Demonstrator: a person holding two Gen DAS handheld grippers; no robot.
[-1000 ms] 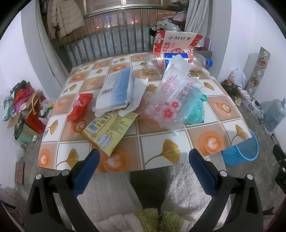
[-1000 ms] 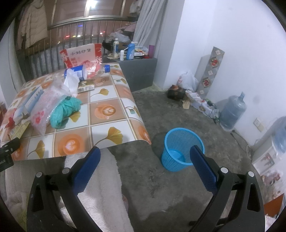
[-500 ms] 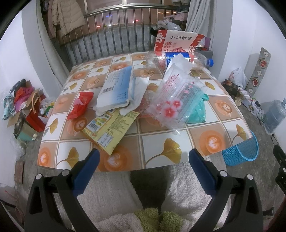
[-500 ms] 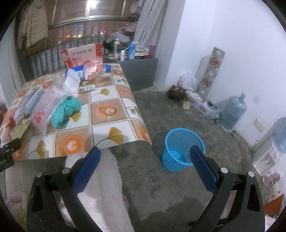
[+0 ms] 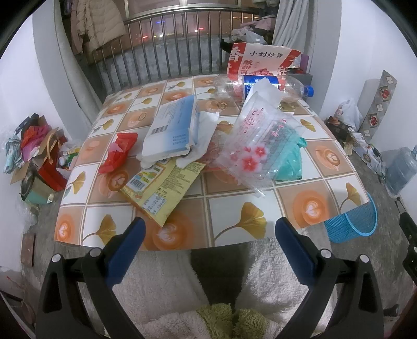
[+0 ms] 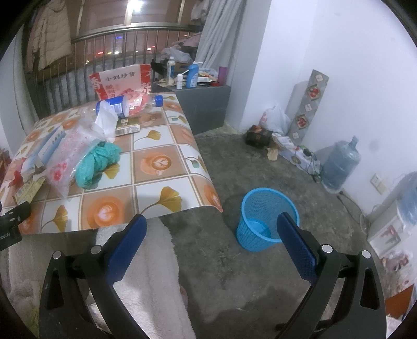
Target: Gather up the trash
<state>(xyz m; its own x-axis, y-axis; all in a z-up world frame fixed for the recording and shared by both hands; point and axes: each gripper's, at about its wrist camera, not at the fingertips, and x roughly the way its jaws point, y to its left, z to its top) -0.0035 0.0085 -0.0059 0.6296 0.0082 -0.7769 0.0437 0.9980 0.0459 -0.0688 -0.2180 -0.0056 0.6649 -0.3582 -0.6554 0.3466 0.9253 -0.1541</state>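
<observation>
Both grippers, left (image 5: 208, 232) and right (image 6: 209, 229), still hang spread and empty short of the table (image 5: 234, 208), barely shifted over the last second, so collecting has not begun. One blue bin (image 6: 268, 216) waits empty on the floor; on the table lie one yellow wrapper (image 5: 161, 190), one red scrap (image 5: 118, 153), one teal bag (image 5: 290, 161) and, farthest, one bottle (image 5: 263, 86).

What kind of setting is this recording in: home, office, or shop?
Most likely a lived-in home, perhaps by a balcony: a table under a patterned cloth strewn with wrappers, a water jug on the bare floor, and a jacket hanging by the railing.
</observation>
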